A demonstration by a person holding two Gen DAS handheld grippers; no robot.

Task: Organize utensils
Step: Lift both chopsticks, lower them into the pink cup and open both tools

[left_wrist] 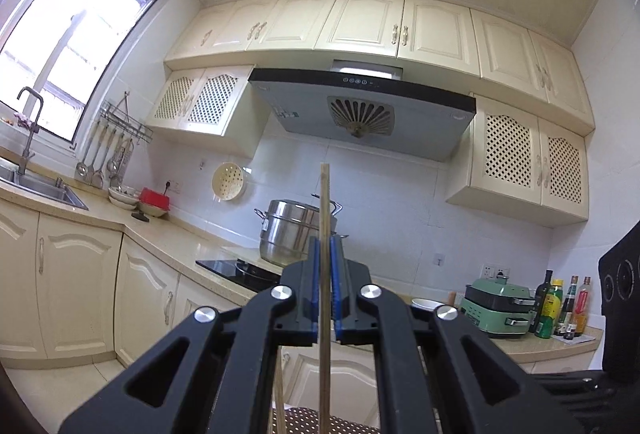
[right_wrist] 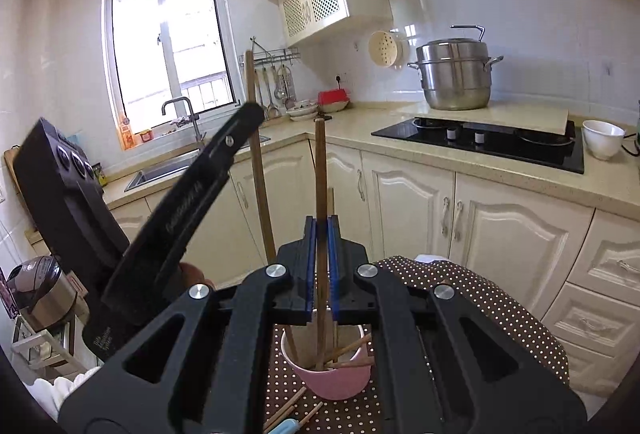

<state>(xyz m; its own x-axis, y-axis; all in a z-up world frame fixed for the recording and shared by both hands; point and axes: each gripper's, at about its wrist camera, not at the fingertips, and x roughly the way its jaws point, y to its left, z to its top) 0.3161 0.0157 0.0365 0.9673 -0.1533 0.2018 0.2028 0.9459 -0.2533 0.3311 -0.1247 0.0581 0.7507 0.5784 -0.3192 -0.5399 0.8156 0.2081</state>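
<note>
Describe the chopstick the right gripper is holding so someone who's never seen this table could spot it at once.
Start at the polka-dot tablecloth and find the pink cup standing on it. The chopstick is the brown one standing upright, its lower end inside the cup, clamped in the right gripper. The other sticks in the cup lean or lie loose.

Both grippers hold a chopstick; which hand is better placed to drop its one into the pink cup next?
Right. The right gripper holds its chopstick upright with its lower end already inside the pink cup; the left gripper shows none below.
</note>
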